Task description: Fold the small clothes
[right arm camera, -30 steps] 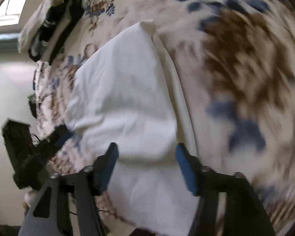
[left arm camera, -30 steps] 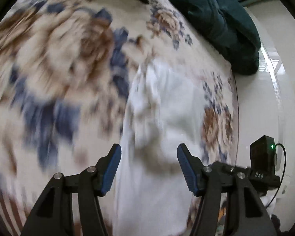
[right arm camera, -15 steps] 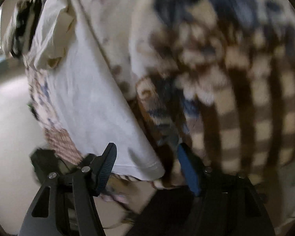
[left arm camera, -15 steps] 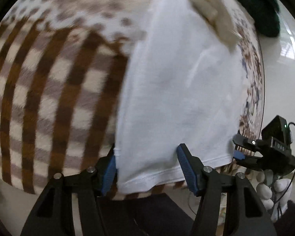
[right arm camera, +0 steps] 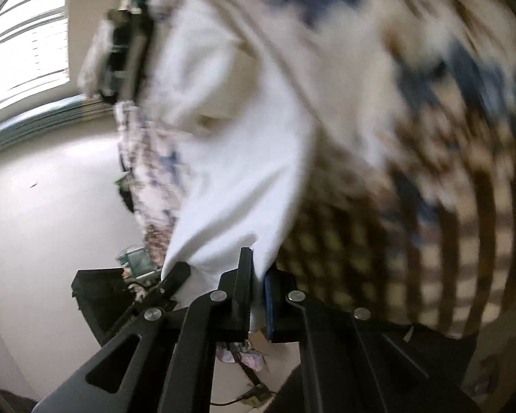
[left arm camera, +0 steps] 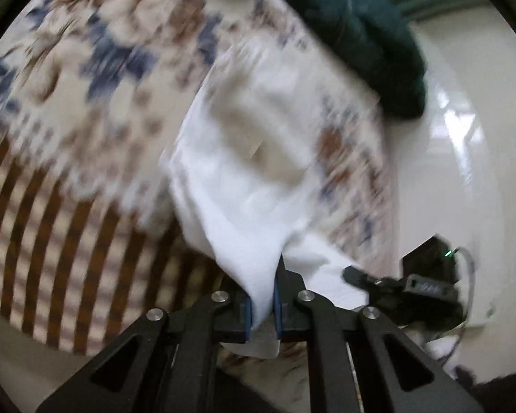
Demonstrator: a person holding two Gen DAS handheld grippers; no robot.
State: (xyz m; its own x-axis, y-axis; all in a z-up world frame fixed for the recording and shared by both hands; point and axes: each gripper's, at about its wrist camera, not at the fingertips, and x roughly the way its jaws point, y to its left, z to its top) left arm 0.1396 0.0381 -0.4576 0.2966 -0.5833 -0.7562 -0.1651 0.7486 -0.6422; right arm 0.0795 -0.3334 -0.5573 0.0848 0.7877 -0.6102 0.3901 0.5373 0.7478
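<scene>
Both jaws had just closed on the white garment's hem corners; I judged lifting them evenly would keep the fold square on the bed.

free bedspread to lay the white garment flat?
Left of the white garment: bare floral blanket down to the brown check border. Crowded far side: dark teal bedding. Both grippers, left and right, just closed on its hem.

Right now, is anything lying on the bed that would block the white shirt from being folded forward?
Nothing visible does. Both the left gripper and right gripper are clamped on the white shirt; the bedspread beside it looks bare.
</scene>
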